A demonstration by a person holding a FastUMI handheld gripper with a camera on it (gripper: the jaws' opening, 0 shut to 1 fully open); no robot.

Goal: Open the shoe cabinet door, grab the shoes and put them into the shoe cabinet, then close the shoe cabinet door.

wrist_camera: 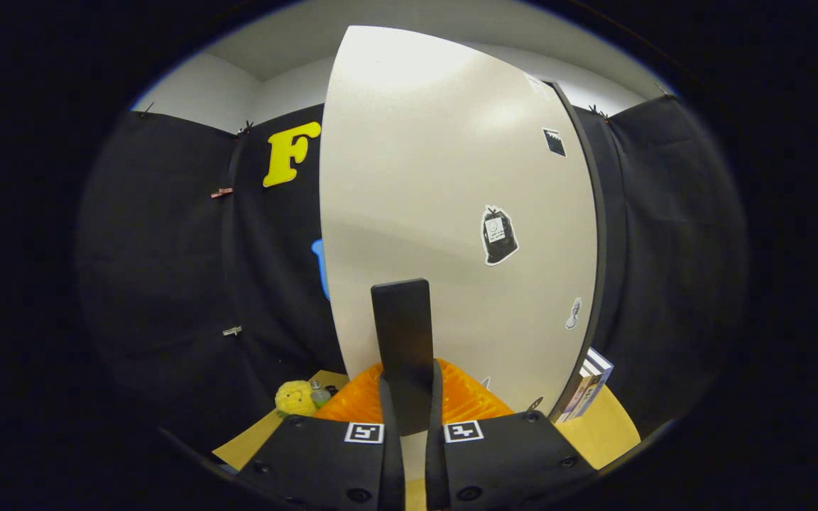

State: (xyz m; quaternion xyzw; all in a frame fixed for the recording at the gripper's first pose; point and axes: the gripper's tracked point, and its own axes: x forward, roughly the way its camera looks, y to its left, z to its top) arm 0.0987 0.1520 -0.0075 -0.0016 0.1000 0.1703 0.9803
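your hand-held gripper (pixel 409 415) is clamping its fingers on the dark door handle (pixel 402 341) of the shoe cabinet door (pixel 451 213), which is standing straight ahead. an orange ridged thing (pixel 466 401) is lying on the tabletop (pixel 608 433) just beyond.

- One gripper (pixel 409 411), its two fingers (pixel 391 426) closed on either side of the one dark handle (pixel 403 348).
- One shoe cabinet door (pixel 451 213), pale and wide.
- Stickers on that door: I count five clear ones, the biggest a black bag shape (pixel 498 235), plus scraps near the bottom edge too small to count.
- One yellow plush toy (pixel 295 398) on the table (pixel 608 433).
- One small bottle (pixel 319 394) right beside the toy.
- One orange ridged thing (pixel 466 401) just behind the fingers.
- A few boxes (pixel 590 387) standing together by the door's right edge; two or three, hard to tell.
- Two square markers (pixel 364 432) on the gripper body.
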